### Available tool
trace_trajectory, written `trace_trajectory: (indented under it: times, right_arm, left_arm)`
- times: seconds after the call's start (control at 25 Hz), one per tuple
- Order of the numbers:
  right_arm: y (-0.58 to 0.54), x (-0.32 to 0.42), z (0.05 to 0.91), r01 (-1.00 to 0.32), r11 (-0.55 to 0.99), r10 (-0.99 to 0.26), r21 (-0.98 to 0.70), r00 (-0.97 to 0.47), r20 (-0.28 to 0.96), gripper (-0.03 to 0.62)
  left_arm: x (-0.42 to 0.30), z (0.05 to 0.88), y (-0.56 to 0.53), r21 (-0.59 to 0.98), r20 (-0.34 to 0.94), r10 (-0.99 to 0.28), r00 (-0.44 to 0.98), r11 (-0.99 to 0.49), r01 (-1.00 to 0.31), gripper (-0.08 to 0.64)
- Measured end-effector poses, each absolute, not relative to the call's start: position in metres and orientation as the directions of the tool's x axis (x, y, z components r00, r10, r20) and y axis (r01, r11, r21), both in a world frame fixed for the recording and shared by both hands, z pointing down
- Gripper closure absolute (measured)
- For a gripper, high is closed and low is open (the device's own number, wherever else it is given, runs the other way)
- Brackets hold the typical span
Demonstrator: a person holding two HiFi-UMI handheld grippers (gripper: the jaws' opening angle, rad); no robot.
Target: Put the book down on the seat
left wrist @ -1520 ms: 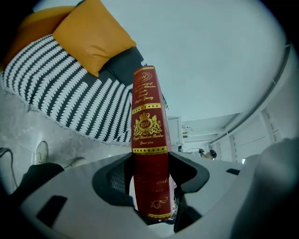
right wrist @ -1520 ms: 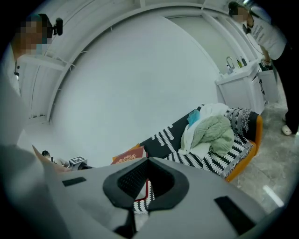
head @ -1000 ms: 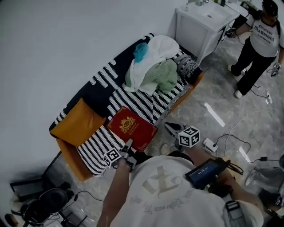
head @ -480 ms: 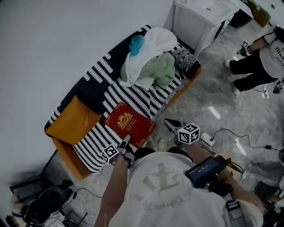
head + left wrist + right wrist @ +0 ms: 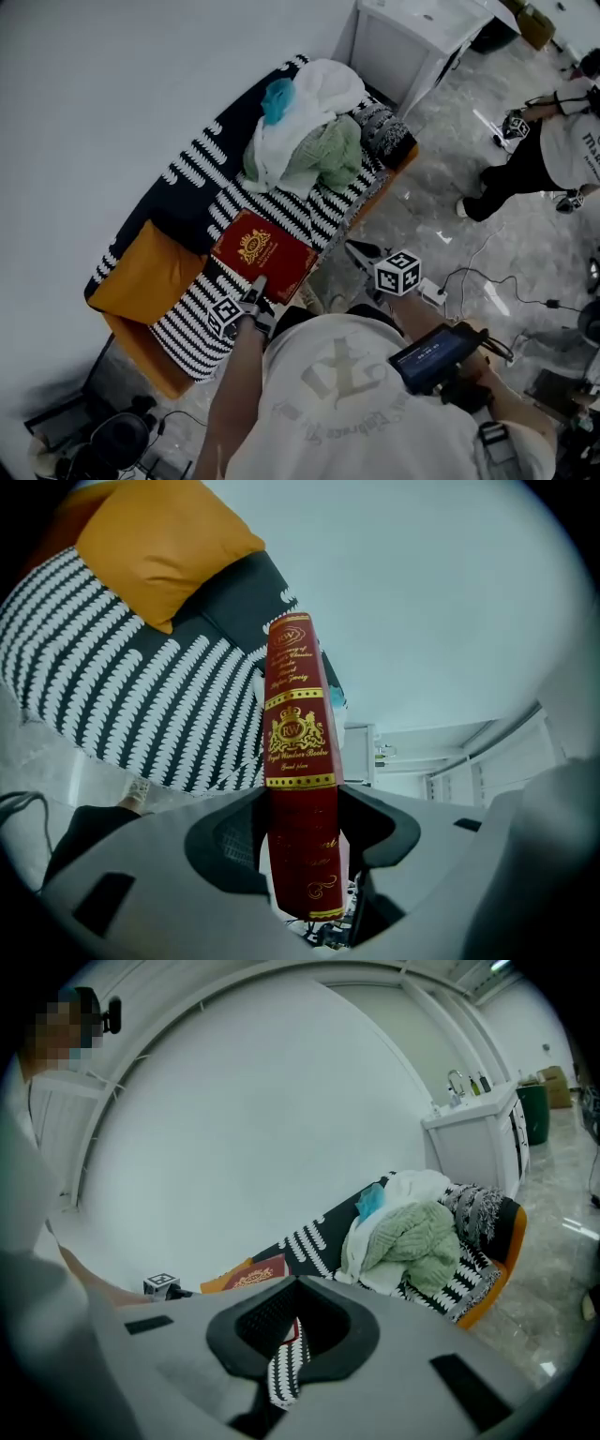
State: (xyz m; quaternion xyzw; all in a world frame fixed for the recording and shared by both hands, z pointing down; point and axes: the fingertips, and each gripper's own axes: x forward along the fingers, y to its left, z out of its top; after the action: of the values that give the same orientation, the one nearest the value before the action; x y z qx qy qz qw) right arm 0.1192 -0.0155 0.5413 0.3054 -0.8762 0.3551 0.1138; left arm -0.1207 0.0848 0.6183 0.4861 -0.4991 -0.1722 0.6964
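A red book (image 5: pixel 258 253) with a gold crest lies flat over the black-and-white striped seat (image 5: pixel 187 323) of a sofa. My left gripper (image 5: pixel 251 300) is shut on its near edge. In the left gripper view the book's spine (image 5: pixel 295 714) stands between the jaws of that left gripper (image 5: pixel 302 808), with the striped cover (image 5: pixel 122 686) behind it. I cannot tell whether the book rests on the seat or hangs just over it. My right gripper (image 5: pixel 361 255) is beside the sofa's front, over the floor, shut and holding nothing. In its own view the right gripper (image 5: pixel 291 1335) faces the sofa.
An orange cushion (image 5: pixel 141 277) lies just left of the book. A heap of white and green clothes (image 5: pixel 305 141) fills the sofa's far end. A white cabinet (image 5: pixel 412 37) stands beyond it. A person (image 5: pixel 553 150) stands at the back right. Cables (image 5: pixel 487 281) lie on the floor.
The left gripper still holds the book over the same part of the seat. The head view has swung slightly, and the person at the back has moved right.
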Motion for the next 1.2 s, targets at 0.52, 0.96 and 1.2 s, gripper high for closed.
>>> trace_trajectory:
  times: [0.52,0.96,1.2]
  right_arm:
    - [-0.050,0.095,0.536,-0.669,0.526,-0.496,-0.526,-0.743,0.449,0.578]
    - [-0.070,0.084,0.540,-0.679,0.511,-0.490,-0.527,-0.734,0.470,0.578]
    - [-0.088,0.078,0.563,-0.660,0.510,-0.452,-0.551,-0.751,0.481,0.578]
  left_arm:
    - [-0.150,0.634,0.049,0.848,0.526,-0.687,0.501,0.463,-0.257,0.319]
    - [-0.166,0.645,0.041,0.833,0.546,-0.674,0.497,0.497,-0.241,0.319]
    - [-0.158,0.665,0.025,0.817,0.565,-0.660,0.496,0.534,-0.219,0.319]
